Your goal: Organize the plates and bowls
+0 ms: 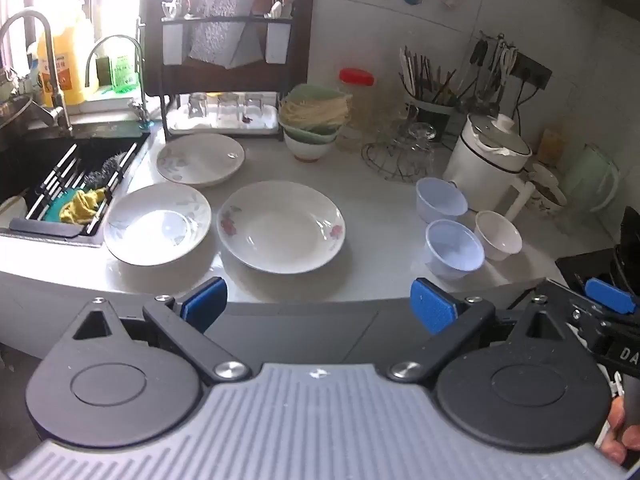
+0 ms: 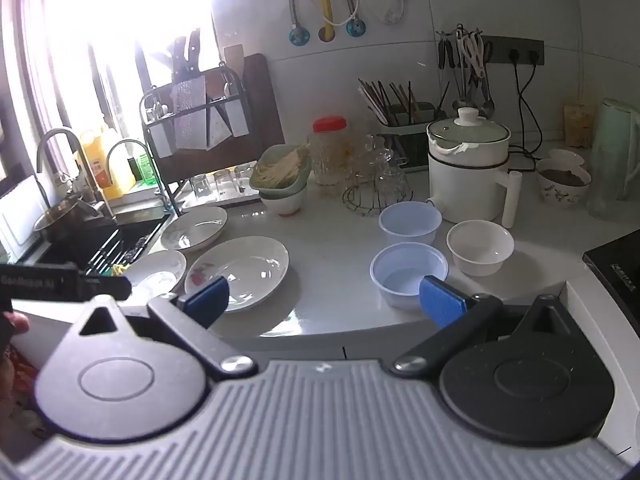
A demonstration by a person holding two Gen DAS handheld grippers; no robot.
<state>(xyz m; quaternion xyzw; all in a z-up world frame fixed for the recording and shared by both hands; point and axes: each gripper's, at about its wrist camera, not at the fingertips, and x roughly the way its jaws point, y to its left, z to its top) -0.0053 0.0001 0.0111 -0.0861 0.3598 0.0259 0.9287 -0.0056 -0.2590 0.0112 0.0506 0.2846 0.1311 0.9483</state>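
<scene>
Three white plates lie apart on the counter: a rose-patterned plate (image 1: 282,226) (image 2: 240,270) in the middle, a leaf-patterned plate (image 1: 158,228) (image 2: 158,274) to its left, and a third plate (image 1: 200,159) (image 2: 195,227) behind them. To the right stand two pale blue bowls (image 1: 455,249) (image 2: 408,274), (image 1: 440,199) (image 2: 409,222) and a white bowl (image 1: 498,235) (image 2: 479,246). My left gripper (image 1: 318,306) is open and empty before the counter edge, facing the rose plate. My right gripper (image 2: 324,300) is open and empty, near the closest blue bowl.
A sink (image 1: 60,184) with a drain rack lies at the left. A dish rack (image 1: 224,64) with glasses, stacked bowls holding noodles (image 1: 312,120), a wire glass stand (image 1: 400,152), a white electric pot (image 1: 486,160) and a chopstick holder (image 2: 404,120) line the back.
</scene>
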